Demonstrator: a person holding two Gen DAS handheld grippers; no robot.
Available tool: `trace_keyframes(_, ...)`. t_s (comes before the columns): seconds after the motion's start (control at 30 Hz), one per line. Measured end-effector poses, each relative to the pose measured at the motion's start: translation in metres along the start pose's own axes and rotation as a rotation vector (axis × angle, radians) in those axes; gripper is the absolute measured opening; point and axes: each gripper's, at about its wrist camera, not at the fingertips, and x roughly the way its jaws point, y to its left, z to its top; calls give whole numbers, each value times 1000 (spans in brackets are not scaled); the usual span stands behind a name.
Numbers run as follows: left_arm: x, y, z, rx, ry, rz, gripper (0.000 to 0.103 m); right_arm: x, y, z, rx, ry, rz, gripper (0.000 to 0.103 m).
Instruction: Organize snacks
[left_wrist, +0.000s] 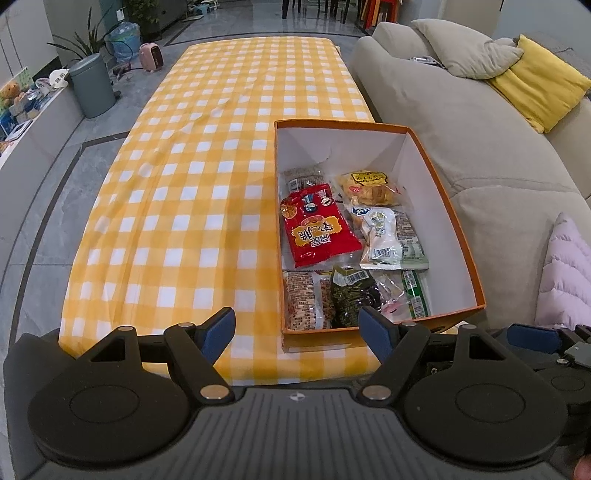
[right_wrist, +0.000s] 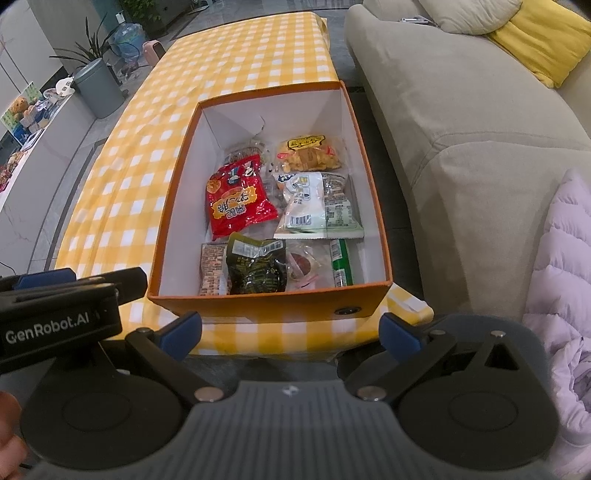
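While both tongs hang wide and empty, yellow checked table (left_wrist: 184, 184), orange box (right_wrist: 266, 301) at its near right corner beside sofa (left_wrist: 480, 140), red snack bag (right_wrist: 236, 199) among packets inside, left gripper (left_wrist: 295, 332), right gripper (right_wrist: 290, 330) at the near edge.

My open orange cardboard box with white inside (right_wrist: 266, 299) sits at the bench's near right corner. Inside lie a red foil packet (right_wrist: 238, 197), a dark green pouch (right_wrist: 256, 271), a yellow crisp bag (right_wrist: 308, 151) and a white-green packet (right_wrist: 317, 208), all flat.
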Motion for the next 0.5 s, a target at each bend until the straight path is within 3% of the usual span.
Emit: trace_keyframes(0.5, 0, -1, 0, 8, 2, 3, 88, 3, -1, 1, -10, 6, -13, 99)
